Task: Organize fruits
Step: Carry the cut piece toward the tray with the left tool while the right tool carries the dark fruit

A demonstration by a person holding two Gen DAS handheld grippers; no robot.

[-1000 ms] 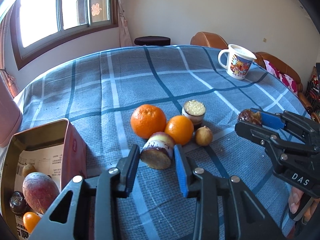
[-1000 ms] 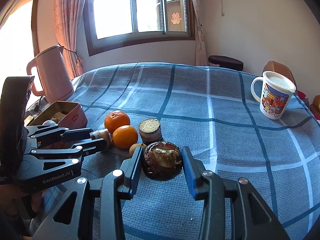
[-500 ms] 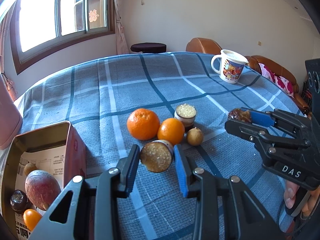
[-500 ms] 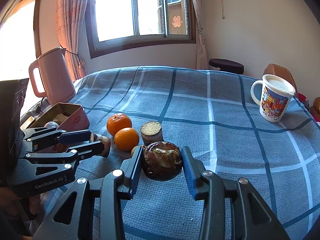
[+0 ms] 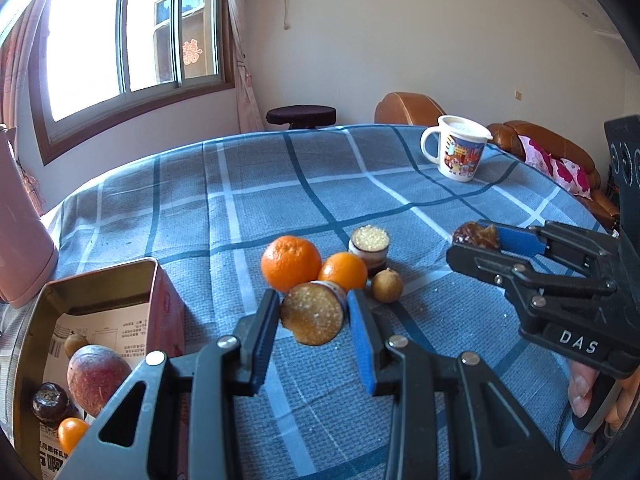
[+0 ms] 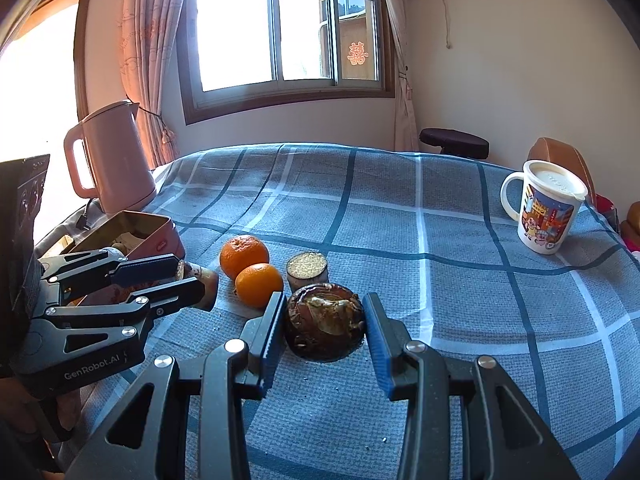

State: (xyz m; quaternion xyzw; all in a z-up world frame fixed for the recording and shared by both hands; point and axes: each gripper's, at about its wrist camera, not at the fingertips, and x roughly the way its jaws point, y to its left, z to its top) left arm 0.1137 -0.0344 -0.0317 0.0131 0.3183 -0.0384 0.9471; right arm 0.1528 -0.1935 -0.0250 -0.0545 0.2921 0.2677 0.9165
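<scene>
"DAS" is printed in white on the body of the right hand-held gripper point(image 5: 476, 245), seen from the left wrist. "GenRobot.AI" is lettered on the body of the left hand-held gripper point(image 6: 188, 276), seen from the right wrist. A red double-happiness character point(image 6: 355, 53) is stuck on the window pane. Print on the paper point(image 5: 120, 330) lining the tin point(image 5: 100, 280) is too small to be read.

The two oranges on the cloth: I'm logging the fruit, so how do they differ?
The larger orange is bigger and lies farther toward the window; the smaller orange lies nearer the cameras. The larger orange shows dimpled skin and a stem dimple on top in the right wrist view; the smaller orange looks smoother. Both are round, bright orange, touching, and rest on the checked tablecloth, ungripped.
</scene>
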